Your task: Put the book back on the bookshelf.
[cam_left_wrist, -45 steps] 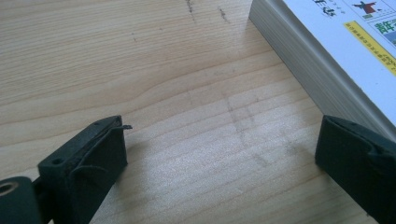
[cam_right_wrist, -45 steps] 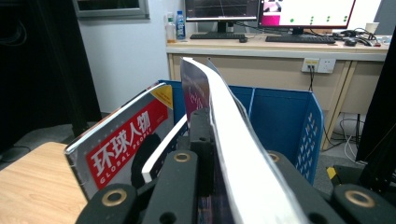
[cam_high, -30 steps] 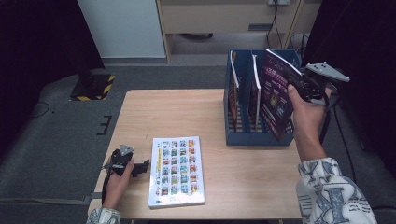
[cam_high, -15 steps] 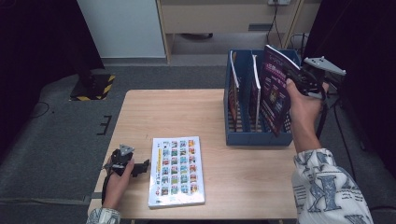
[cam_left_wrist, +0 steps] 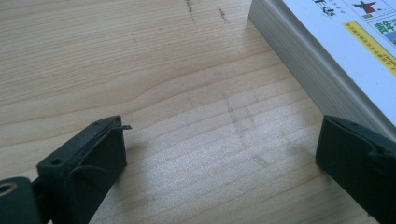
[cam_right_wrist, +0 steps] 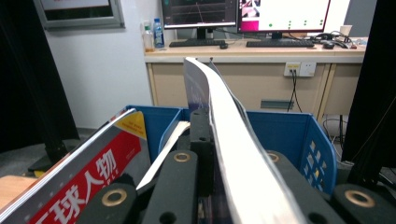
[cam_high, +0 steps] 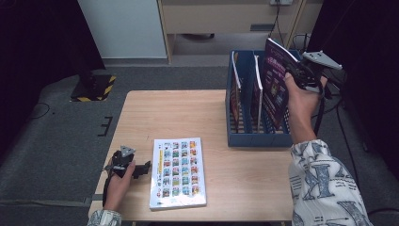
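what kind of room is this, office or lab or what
Most likely a lab or office space set up for recording. A desk along the back wall carries computer monitors and keyboards, and black curtains flank the small wooden table on grey carpet.

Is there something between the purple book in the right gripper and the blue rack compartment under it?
Nothing visible. The purple book, held by the right gripper, already stands tilted in the blue rack's rightmost compartment.
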Demonstrator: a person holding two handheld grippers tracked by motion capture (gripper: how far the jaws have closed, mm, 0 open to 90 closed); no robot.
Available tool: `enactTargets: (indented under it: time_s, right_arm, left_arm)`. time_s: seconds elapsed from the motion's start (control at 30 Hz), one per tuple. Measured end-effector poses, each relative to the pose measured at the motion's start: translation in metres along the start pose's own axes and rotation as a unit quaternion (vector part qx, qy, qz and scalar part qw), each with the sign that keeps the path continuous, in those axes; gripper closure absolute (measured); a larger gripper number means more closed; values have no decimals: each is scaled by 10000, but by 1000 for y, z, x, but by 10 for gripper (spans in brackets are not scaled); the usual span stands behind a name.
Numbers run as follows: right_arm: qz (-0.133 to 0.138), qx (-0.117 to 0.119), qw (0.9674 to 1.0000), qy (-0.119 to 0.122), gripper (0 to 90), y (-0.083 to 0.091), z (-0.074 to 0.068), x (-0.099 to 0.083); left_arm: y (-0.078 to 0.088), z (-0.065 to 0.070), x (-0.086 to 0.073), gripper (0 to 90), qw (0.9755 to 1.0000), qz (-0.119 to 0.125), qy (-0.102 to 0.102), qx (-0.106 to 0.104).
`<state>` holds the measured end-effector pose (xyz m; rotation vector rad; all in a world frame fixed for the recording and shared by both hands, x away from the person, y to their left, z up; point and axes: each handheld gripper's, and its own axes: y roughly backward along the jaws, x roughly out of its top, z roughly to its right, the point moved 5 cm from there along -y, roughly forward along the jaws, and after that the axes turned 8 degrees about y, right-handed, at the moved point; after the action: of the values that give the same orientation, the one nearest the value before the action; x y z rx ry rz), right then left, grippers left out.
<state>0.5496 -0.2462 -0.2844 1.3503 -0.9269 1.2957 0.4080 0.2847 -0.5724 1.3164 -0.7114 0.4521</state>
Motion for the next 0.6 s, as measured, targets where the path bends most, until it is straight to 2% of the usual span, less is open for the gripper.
enactTargets:
  time_s: [0.17, 0.37, 0.6]
  right_arm:
    - [143, -14, 9998, -136, 839, -5, 1, -2]
    - [165, -48, 9998, -88, 840, -11, -4, -6]
    - [189, -65, 9997, -159, 840, -15, -4, -12]
  left_arm:
    - [0, 0, 0, 8, 10000, -1, 5, 6]
    - [0, 0, 0, 8, 10000, -1, 8, 14]
    - [0, 0, 0, 7, 10000, -2, 10, 13]
